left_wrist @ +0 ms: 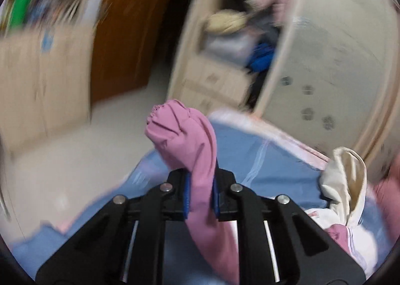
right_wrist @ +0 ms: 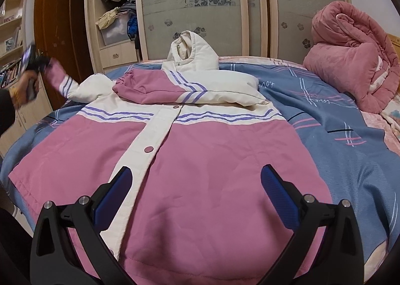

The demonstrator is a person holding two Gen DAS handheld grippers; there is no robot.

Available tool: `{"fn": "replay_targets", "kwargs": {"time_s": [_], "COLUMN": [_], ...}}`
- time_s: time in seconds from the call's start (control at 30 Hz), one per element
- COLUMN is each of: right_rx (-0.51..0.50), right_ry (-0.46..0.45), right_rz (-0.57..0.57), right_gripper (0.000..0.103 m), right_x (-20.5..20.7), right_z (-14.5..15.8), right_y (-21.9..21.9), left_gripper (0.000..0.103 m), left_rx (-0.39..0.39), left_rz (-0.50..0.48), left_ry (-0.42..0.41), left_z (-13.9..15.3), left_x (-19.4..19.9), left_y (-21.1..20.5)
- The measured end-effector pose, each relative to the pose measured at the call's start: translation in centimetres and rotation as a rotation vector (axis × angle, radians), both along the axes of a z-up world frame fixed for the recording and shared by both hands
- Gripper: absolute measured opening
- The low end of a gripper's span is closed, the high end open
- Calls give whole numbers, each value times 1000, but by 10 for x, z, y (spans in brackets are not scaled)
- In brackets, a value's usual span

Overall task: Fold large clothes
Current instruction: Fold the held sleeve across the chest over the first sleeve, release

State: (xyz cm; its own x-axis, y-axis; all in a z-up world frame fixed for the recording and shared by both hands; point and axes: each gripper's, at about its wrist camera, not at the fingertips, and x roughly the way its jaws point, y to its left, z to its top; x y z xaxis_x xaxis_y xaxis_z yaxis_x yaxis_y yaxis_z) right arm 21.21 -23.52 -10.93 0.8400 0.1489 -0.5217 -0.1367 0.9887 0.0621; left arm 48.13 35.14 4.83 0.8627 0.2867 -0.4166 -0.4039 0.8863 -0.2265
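In the left wrist view the left gripper [left_wrist: 201,191] is tilted and lifted clear of the bed [left_wrist: 262,160], its blue pads [left_wrist: 186,195] pinched tight on the pink sleeve [left_wrist: 185,134]; the gathered cuff stands up past the fingertips and the rest of the sleeve trails down between the black arms. The room behind is smeared with blur. At right the cream hood [left_wrist: 347,175] of the jacket rises from the blue sheet. In the right wrist view the right gripper [right_wrist: 196,197] hovers low over the jacket's [right_wrist: 200,160] hem, pointing slightly down, jaws spread wide with nothing between them. The jacket lies face up in the middle of the bed [right_wrist: 337,134], snapped shut, pink below and cream above with purple stripes. Its right sleeve is folded across the chest; the left sleeve stretches off to the left edge, where a hand [right_wrist: 27,82] holds the other gripper raised. A pink quilt [right_wrist: 355,59] is heaped at the far right, apart from the jacket.
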Motion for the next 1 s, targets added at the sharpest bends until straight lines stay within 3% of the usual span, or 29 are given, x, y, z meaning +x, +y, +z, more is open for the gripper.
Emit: {"fn": "replay_targets", "kwargs": {"time_s": [0.07, 0.13, 0.2, 0.3, 0.37, 0.4, 0.43, 0.47, 0.5, 0.6, 0.7, 0.8, 1.0], "right_rx": [16, 29, 37, 55, 63, 63, 63, 64, 65, 69, 80, 90, 103], "right_ry": [6, 6, 5, 8, 8, 8, 7, 5, 3, 1, 0, -4, -10], "right_rz": [-4, -7, -14, -20, -20, -19, -19, -18, -17, -19, -19, -17, -10], "right_gripper": [102, 102, 102, 102, 102, 102, 102, 102, 102, 102, 102, 102, 102], "right_x": [1, 0, -1, -2, -3, -4, -4, -6, -7, -9, -11, -13, -19], "right_z": [0, 1, 2, 2, 2, 3, 3, 4, 4, 6, 8, 10, 12], "right_y": [-4, -7, -11, -17, -18, -18, -19, -19, -20, -23, -26, -28, -31], "left_gripper": [13, 13, 13, 14, 22, 27, 50, 90, 101, 101, 101, 101, 101], "left_rx": [155, 303, 453, 726, 787, 793, 784, 766, 745, 649, 555, 445, 372], "left_rz": [-99, -220, -337, -547, -637, -653, -668, -656, -634, -651, -640, -642, -627], "left_ry": [-46, -74, -88, -50, 35, 77, 140, 189, 217, 318, 381, 354, 278], "left_z": [43, 67, 74, 40, 1, -19, -44, -65, -82, -125, -139, -124, -86], "left_x": [9, 13, 13, 6, 8, 11, 16, 22, 24, 28, 12, -31, -159], "left_y": [-73, -148, -221, -343, -394, -412, -428, -438, -443, -452, -449, -432, -396]}}
